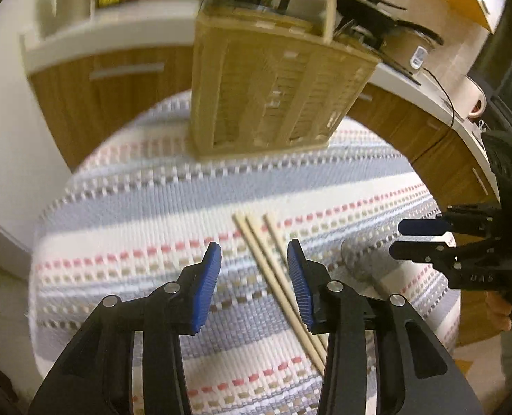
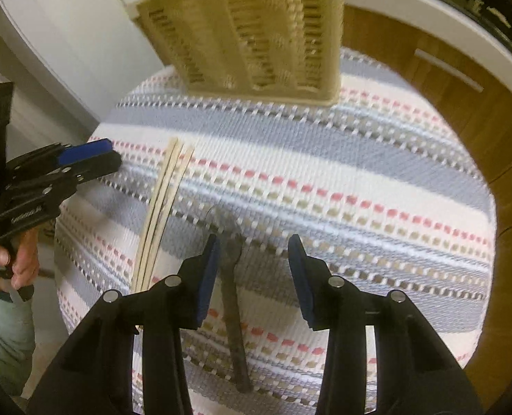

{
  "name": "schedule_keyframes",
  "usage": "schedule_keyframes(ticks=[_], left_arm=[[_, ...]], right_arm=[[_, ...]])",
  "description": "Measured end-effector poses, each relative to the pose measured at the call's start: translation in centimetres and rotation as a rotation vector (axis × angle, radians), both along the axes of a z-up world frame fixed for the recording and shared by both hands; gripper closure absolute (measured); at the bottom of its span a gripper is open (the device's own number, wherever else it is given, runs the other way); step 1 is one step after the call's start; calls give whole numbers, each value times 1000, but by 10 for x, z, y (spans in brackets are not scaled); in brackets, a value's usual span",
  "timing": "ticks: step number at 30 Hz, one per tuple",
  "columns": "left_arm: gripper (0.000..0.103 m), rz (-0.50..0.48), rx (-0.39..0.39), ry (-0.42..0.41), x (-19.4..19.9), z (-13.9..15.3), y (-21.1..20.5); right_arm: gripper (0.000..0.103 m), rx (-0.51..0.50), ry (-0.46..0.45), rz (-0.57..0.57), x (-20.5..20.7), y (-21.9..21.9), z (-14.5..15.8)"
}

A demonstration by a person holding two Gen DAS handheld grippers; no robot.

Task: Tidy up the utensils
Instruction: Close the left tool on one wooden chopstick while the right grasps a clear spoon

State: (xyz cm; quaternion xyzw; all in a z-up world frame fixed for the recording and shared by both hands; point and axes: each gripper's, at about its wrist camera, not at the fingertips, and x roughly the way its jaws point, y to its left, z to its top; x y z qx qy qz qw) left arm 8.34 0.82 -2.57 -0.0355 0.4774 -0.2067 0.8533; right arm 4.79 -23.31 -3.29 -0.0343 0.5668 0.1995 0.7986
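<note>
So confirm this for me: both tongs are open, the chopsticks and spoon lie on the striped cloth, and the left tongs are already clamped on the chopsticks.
Not quite. The left tongs are open, not clamped: in the left wrist view they sit over the chopsticks without gripping them. The rest holds: the right tongs are open, and the chopsticks and spoon lie on the striped cloth.

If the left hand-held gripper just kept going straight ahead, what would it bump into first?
Probably the chopsticks lying between the open left hand-held gripper fingers on the striped cloth; farther on stands the beige utensil basket. Depth is unclear.
</note>
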Motion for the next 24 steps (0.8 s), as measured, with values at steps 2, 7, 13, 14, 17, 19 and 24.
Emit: schedule_keyframes(ticks=[2, 7, 13, 14, 17, 19, 24], left_arm=[[68, -1, 13, 22, 2, -8, 1], [68, -19, 41, 49, 8, -18, -5], [72, -35, 145, 53, 14, -29, -26], [73, -39, 157, 56, 15, -32, -30], [74, -45, 159, 65, 17, -35, -36], [75, -47, 165, 68, 18, -37, -41], [78, -47, 226, 52, 16, -41, -59]], right_arm=[[65, -3, 16, 10, 0, 2, -3], [66, -34, 55, 34, 2, 14, -16], [66, -52, 87, 43, 5, 22, -30], [66, -52, 86, 44, 5, 22, -31], [66, -50, 77, 40, 5, 21, -31], [66, -48, 77, 37, 6, 19, -31], [66, -45, 76, 34, 5, 12, -31]])
